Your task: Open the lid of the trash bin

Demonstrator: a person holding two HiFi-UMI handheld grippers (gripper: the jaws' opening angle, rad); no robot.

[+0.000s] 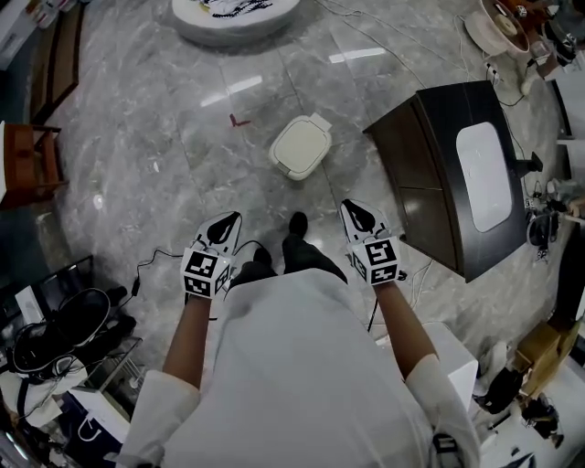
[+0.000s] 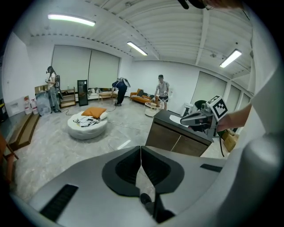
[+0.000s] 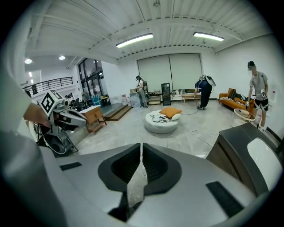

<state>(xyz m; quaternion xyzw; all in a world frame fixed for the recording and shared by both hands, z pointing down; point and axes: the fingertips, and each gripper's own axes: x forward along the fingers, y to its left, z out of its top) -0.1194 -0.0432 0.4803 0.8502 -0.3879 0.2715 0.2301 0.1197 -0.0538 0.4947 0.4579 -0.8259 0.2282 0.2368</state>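
A white trash bin (image 1: 300, 146) with its lid down stands on the grey marble floor, seen from above in the head view, about a step ahead of the person's shoes. My left gripper (image 1: 228, 221) is held low at the left, short of the bin, with its jaws together and nothing between them. My right gripper (image 1: 356, 210) is level with it on the right, also shut and holding nothing. Neither touches the bin. The bin does not show in either gripper view; both look out across the room over the closed jaw tips (image 2: 141, 148) (image 3: 141, 146).
A dark cabinet (image 1: 437, 183) with a white pad on top stands just right of the bin. A round white cushion (image 1: 233, 14) lies farther ahead. Cables and equipment (image 1: 64, 329) crowd the lower left, a wooden chair (image 1: 32, 155) the left edge. Several people (image 2: 160, 91) stand far off.
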